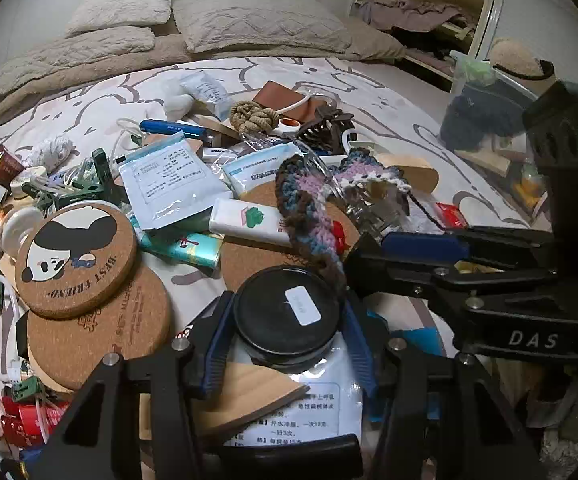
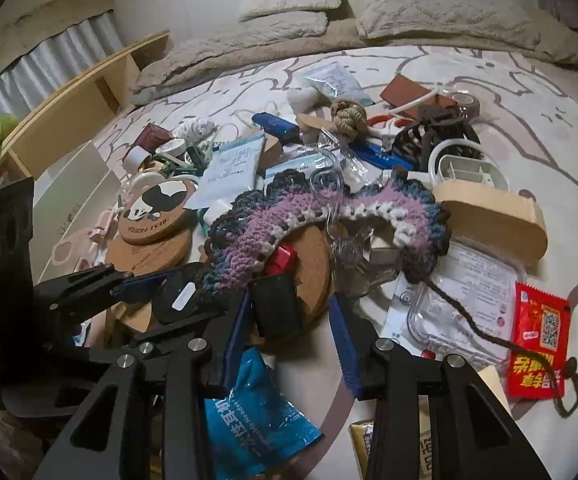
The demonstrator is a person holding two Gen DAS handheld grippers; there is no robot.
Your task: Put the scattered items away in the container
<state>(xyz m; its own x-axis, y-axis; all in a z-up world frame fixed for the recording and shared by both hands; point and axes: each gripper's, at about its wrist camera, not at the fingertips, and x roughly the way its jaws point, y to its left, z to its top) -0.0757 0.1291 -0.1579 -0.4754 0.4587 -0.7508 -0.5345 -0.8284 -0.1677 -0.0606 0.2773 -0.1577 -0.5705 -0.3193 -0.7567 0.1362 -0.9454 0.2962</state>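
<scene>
Left wrist view: the left gripper (image 1: 287, 320) is closed on a round black lid-topped jar (image 1: 287, 314), its blue-padded fingers (image 1: 217, 344) pressing the jar's two sides. The jar sits low in the frame at the near edge of the clutter on the patterned bedspread (image 1: 369, 84), over a printed sachet (image 1: 309, 412) and a wooden wedge (image 1: 249, 396). A crocheted purple-and-blue piece (image 1: 309, 204) drapes down to the jar's far rim. To the jar's left lie stacked cork coasters, the top one a panda coaster (image 1: 75, 260). The right gripper (image 1: 417, 246) enters from the right edge, just beyond the jar. A clear plastic container (image 1: 485, 108) holding dark yarn stands well apart at the far right of the bed.

Right wrist view: the right gripper (image 2: 291, 316) stands with its jaws partly open around a small black rectangular object (image 2: 275, 304); whether the pads press on it cannot be told. That object rests against a cork coaster (image 2: 313, 268), under the near edge of the crocheted piece (image 2: 321, 212). A blue foil packet (image 2: 257, 412) lies just below the fingers, and a red sachet (image 2: 539, 340) lies to the right. The left gripper (image 2: 169, 296) with the jar (image 2: 179, 294) appears beside it on the left.
</scene>
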